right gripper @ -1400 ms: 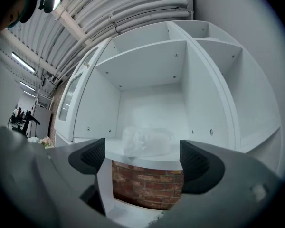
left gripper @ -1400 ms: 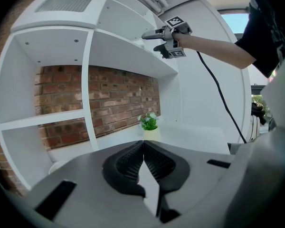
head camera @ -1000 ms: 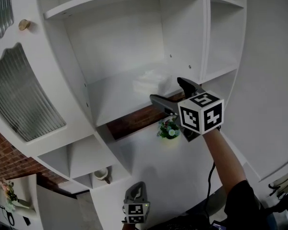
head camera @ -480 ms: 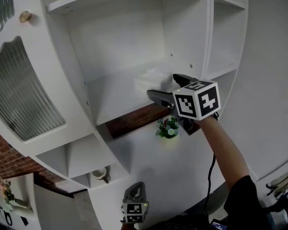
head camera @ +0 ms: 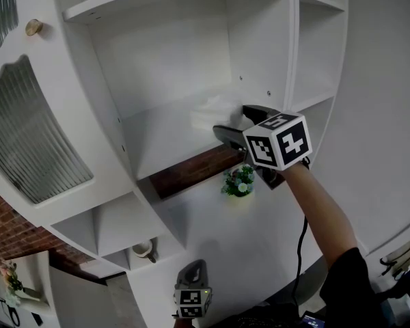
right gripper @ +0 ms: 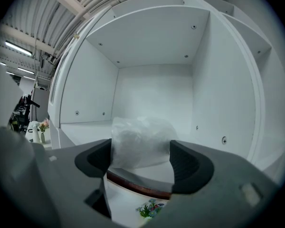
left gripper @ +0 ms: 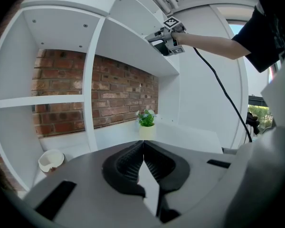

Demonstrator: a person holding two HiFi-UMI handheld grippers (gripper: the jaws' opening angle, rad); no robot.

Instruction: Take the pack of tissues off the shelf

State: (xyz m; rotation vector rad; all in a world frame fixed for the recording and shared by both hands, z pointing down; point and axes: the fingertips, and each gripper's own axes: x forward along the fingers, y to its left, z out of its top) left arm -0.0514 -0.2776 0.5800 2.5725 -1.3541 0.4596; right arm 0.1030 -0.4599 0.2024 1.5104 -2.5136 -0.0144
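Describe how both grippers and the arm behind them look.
The left gripper and right gripper are grey with black pads. Each carries a white cube with black square markers. A black cable hangs from the right one. The sleeve is black and short.

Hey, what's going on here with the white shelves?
A person is reaching the right tool onto the white shelf. Its jaws have just been closing around the pack of tissues, which lies on the shelf between them. Whether they grip it yet is unclear. The left tool is held low, shut and empty.
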